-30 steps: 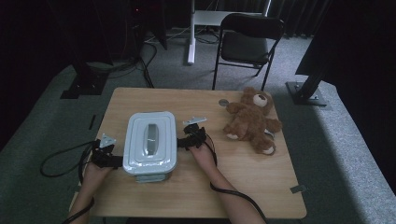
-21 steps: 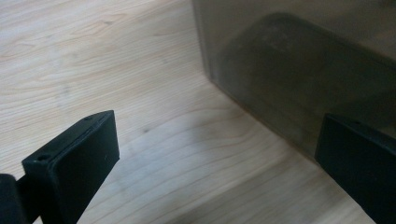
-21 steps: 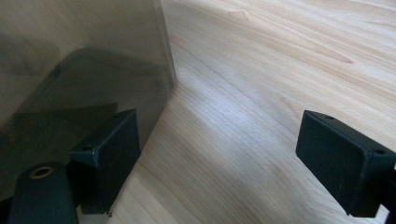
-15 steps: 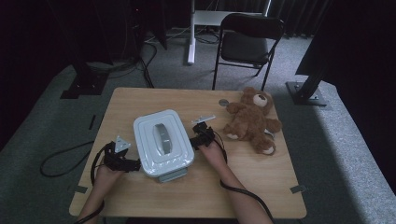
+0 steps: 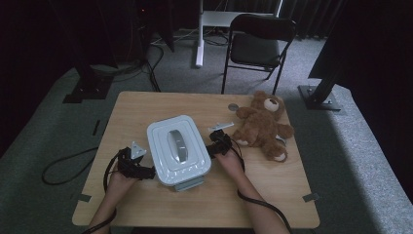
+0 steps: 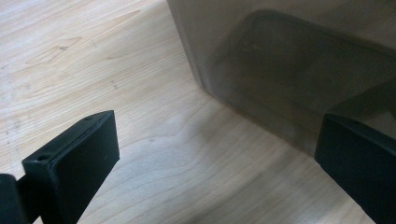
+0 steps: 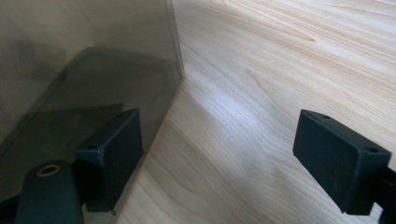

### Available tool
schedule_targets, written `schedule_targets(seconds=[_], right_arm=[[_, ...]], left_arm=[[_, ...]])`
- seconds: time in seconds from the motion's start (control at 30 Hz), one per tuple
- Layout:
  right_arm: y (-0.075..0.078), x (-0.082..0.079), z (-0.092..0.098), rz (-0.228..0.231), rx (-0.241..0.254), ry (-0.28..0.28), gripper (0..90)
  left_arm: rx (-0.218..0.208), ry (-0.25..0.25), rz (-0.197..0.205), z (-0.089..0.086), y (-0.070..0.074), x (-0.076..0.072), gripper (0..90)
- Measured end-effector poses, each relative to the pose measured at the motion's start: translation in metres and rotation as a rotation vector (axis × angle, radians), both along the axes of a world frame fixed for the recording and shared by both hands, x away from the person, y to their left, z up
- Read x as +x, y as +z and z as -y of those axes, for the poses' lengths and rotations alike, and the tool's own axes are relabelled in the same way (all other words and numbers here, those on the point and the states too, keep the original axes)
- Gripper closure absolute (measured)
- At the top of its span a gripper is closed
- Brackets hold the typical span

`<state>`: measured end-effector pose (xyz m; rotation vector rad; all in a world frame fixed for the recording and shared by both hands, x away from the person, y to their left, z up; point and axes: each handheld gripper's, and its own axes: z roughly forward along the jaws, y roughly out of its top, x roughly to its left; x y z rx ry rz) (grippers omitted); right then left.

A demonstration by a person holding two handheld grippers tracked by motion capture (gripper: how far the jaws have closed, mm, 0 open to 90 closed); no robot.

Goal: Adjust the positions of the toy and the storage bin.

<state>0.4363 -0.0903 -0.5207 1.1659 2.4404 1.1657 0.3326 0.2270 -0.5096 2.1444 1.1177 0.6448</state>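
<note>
A wooden table point(image 5: 146, 112) takes up the middle of the high view, seen from above in a dim room. Just left of the table's centre sits a pale lidded plastic box point(image 5: 178, 149), its lid closed, with an oval handle recess on top. The box lies turned a little askew to the table's edges.

A person's two forearms enter from the bottom edge. The left gripper point(image 5: 146, 171) sits at the box's lower left side, and the right gripper point(image 5: 212, 146) at its right side, so the box lies between the two tools.

In the left gripper view, the two black jaws stand wide apart with bare wood between them; the box's smoky, see-through wall fills the upper right, and the right-hand jaw lies right at that wall. In the right gripper view, the jaws are likewise spread wide; the box wall fills the left of the frame, and the left-hand jaw rests against it. Neither tool is clamped on anything.

A brown teddy bear point(image 5: 262, 124) lies at the right of the table, just beyond the right gripper and apart from the box. A folding chair point(image 5: 258, 44) stands behind the table at the top of the frame.

The step in hand looks like moving or turning the box by pressing on its sides. The next move probably calls for even pressure from both tools, so the box slides without tipping and stays off the bear.
</note>
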Motion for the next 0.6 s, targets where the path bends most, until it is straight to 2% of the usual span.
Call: schedule_targets(seconds=[0.03, 0.2, 0.37, 0.53, 0.6], right_arm=[[0.000, -0.002, 0.002, 0.004, 0.002, -0.003, 16.7], [-0.001, -0.005, 0.006, 0.009, 0.007, -0.006, 16.8], [-0.001, -0.018, 0.014, 0.023, 0.010, 0.010, 18.7], [-0.001, -0.028, 0.021, 0.036, 0.009, 0.018, 18.8], [-0.001, -0.037, 0.028, 0.066, -0.008, 0.022, 18.8]], left_arm=[[-0.001, -0.018, -0.015, 0.003, 0.001, -0.001, 0.6], [0.023, -0.045, -0.005, 0.010, 0.003, -0.008, 0.6], [0.055, -0.071, 0.003, 0.019, 0.005, -0.018, 0.6], [0.060, -0.095, 0.005, 0.026, 0.005, -0.026, 0.5], [0.051, -0.108, 0.009, 0.032, 0.005, -0.033, 0.5]])
